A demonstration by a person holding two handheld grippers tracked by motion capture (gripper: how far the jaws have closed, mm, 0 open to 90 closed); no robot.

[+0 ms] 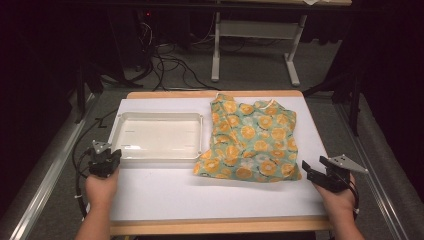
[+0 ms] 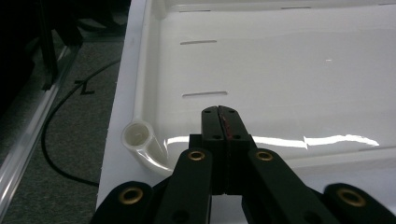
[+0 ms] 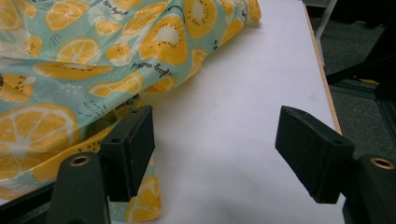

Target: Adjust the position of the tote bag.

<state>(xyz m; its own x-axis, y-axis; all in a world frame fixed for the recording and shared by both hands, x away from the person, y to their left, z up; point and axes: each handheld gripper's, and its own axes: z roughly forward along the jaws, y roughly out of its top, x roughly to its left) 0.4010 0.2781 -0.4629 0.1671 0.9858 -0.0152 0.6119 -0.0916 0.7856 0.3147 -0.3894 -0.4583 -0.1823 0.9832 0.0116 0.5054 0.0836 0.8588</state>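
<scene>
**Corner grab at risk: one jaw over the cloth, nothing pinched yet**

We have the citrus-print cloth point(image 1: 250, 140) lying loosely folded on the white table point(image 1: 165, 195), right of centre, its left edge just overlapping the right rim of the empty white tray point(image 1: 116, 131). Our right gripper point(image 1: 307, 172) sits at about four o'clock from the cloth's middle, by its near right corner. In the right gripper view the jaws stand wide apart and hold nothing: one jaw rests over the cloth's point(image 3: 84, 70) corner, the other is out over bare table. Our left gripper point(image 1: 114, 156) is at the tray's near left corner, around eight o'clock from the tray's centre; in the left gripper view its jaws are pressed together on nothing, above the tray's point(image 2: 280, 70) rim.

We judge these to be the risks:

- If we close the right jaws here, they may catch only the top layer at the corner, so the cloth would unfold or slide instead of lifting whole.
- The fabric looks thin and slack; a shallow pinch could slip out once we pull.
- Because the cloth overlaps the tray's rim, dragging it toward three o'clock could tug the light tray along.
- With the left jaws closed, we have no second hold ready, so a one-sided lift would leave the cloth hanging and bunching.
</scene>
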